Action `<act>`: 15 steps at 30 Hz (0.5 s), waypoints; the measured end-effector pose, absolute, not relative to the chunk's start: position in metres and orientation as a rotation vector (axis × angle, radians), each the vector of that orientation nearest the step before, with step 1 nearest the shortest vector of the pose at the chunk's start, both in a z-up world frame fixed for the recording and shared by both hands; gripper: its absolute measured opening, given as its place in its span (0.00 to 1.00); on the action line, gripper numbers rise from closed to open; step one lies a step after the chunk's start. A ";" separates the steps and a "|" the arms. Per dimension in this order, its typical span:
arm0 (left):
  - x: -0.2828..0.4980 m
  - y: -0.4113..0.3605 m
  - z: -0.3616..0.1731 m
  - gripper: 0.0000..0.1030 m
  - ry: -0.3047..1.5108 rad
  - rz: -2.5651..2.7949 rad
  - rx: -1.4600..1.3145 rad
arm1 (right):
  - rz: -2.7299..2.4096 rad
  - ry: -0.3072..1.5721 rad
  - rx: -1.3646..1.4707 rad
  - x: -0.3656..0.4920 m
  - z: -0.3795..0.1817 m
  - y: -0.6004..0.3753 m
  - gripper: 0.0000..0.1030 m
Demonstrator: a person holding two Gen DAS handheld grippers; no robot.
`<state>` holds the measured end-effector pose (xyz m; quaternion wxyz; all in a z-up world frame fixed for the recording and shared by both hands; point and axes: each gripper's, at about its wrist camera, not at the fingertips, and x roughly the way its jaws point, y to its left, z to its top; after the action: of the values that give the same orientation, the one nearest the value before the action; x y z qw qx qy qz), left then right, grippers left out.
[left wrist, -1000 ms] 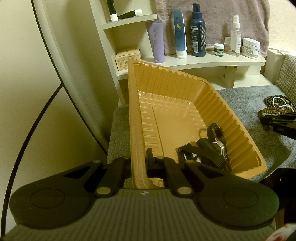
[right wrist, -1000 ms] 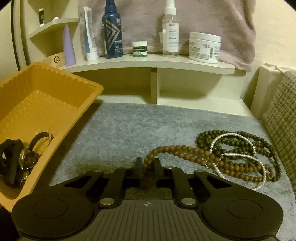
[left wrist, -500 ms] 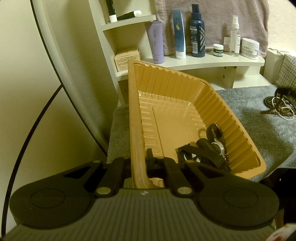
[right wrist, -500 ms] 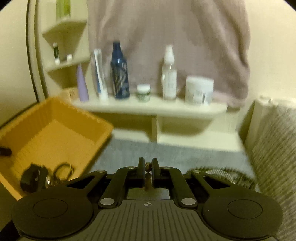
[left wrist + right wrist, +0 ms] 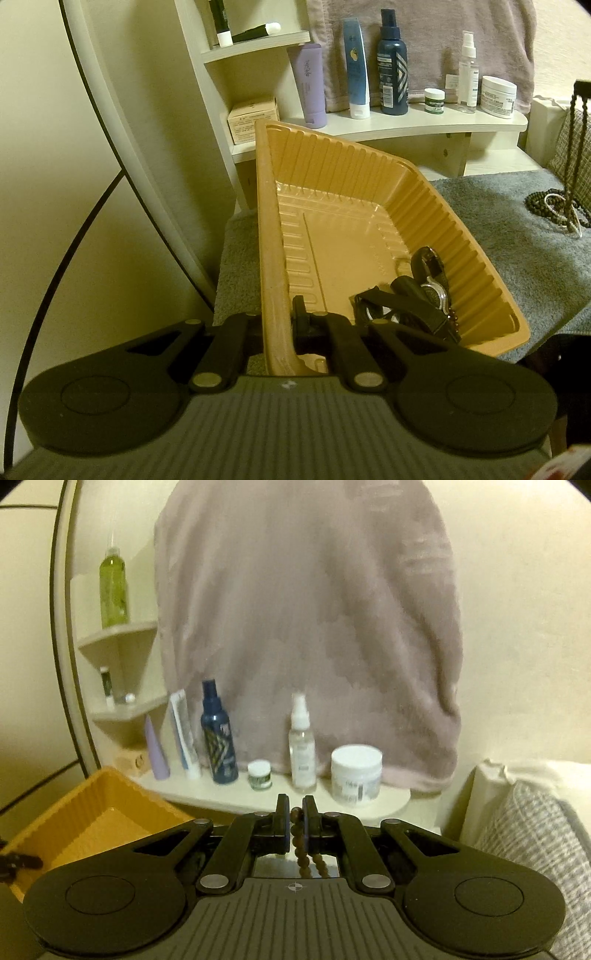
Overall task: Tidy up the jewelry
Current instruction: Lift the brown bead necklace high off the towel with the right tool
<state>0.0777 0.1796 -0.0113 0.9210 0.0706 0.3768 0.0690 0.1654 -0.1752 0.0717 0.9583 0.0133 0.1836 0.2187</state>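
Cream wall (image 5: 517,627) — white shelf (image 5: 406,123), mauve towel (image 5: 306,627) hanging, grey carpet (image 5: 517,258).

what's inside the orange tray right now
In the orange tray, a dark tangle of watches sits in the near right corner; the rest of the floor is bare. The left gripper hides the nearest corner.

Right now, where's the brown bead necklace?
Pinched in the right gripper, strands dangling below it; in the left wrist view it hangs at far right above the grey mat, right of the orange tray.
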 end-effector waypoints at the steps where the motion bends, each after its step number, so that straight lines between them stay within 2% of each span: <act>1: 0.078 0.180 -0.012 0.04 0.774 0.142 0.145 | 0.445 0.367 0.028 0.165 0.075 -0.176 0.06; 15: 0.078 0.178 -0.009 0.04 0.771 0.142 0.143 | 0.493 0.280 0.039 0.160 0.115 -0.173 0.06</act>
<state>0.0780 0.1776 -0.0087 0.9216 0.0696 0.3756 0.0691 0.1595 -0.1735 0.1153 0.9599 0.0190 0.1382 0.2430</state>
